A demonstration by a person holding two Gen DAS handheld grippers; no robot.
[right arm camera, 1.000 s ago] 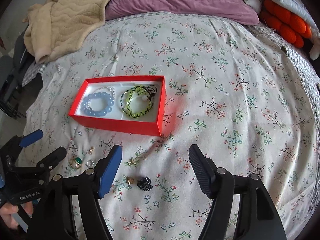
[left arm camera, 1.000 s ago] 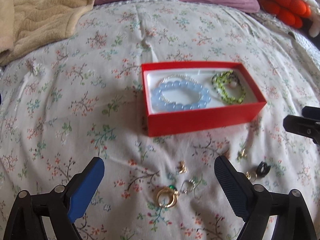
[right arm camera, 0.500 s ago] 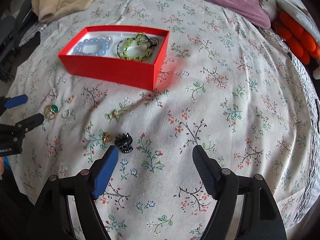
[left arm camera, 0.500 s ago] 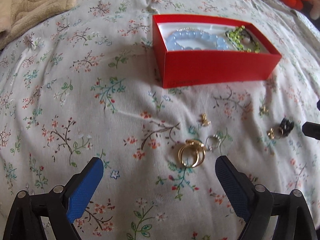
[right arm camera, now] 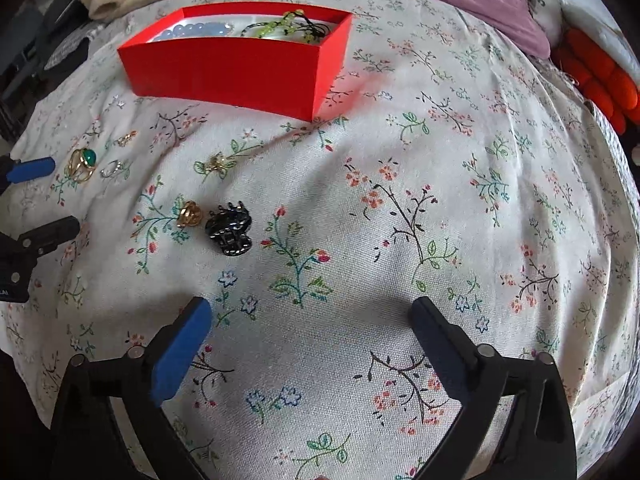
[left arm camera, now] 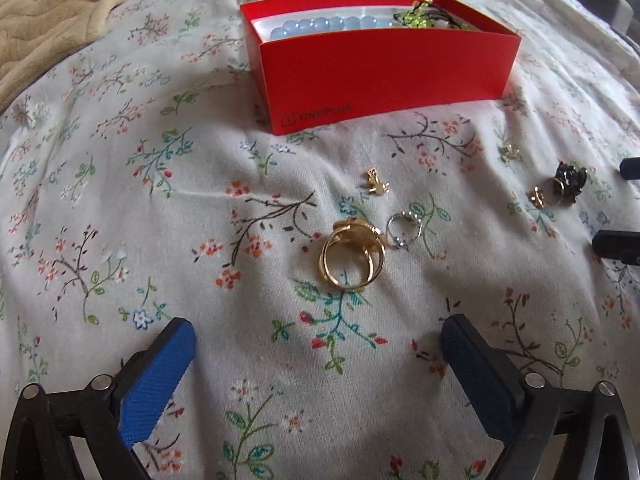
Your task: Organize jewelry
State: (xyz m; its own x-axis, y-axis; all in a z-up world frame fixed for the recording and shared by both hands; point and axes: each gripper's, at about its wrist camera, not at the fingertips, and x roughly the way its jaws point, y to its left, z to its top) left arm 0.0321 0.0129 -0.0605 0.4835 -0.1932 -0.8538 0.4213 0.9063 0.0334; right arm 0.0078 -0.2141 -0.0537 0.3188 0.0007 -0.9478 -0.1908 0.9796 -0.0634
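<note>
I was at the pick-up stage of sorting the jewelry: both grippers hung over the loose pieces on the bed [left arm camera: 120,208], neither yet touching anything.

My left gripper [left arm camera: 316,332] stood released, its jaws having just spread wider, with nothing but floral sheet between them. The gold ring [left arm camera: 352,256] lay just beyond its tips, roughly centred on the gap, and a small silver ring [left arm camera: 404,228] sat touching or nearly touching its right side. A gold charm [left arm camera: 376,182] lay a little farther off, toward the red box [left arm camera: 384,76].

My right gripper [right arm camera: 310,312] was released too, jaws just opened to full width and empty. The black hair clip [right arm camera: 230,230] and a gold stud [right arm camera: 188,214] beside it lay ahead and to the left of its gap, not between the fingers. Another gold piece [right arm camera: 216,164] lay farther on, between the clip and the box.

The box sat at the far side, already holding a blue bead bracelet [left arm camera: 324,26] and a green one [left arm camera: 420,14].

Next, I judged, the left gripper needed to drop straight onto the gold ring and close without dragging the silver one along. The right needed to shift left before closing on the clip. Small pieces on soft bedding could sink or slip from the pads.
</note>
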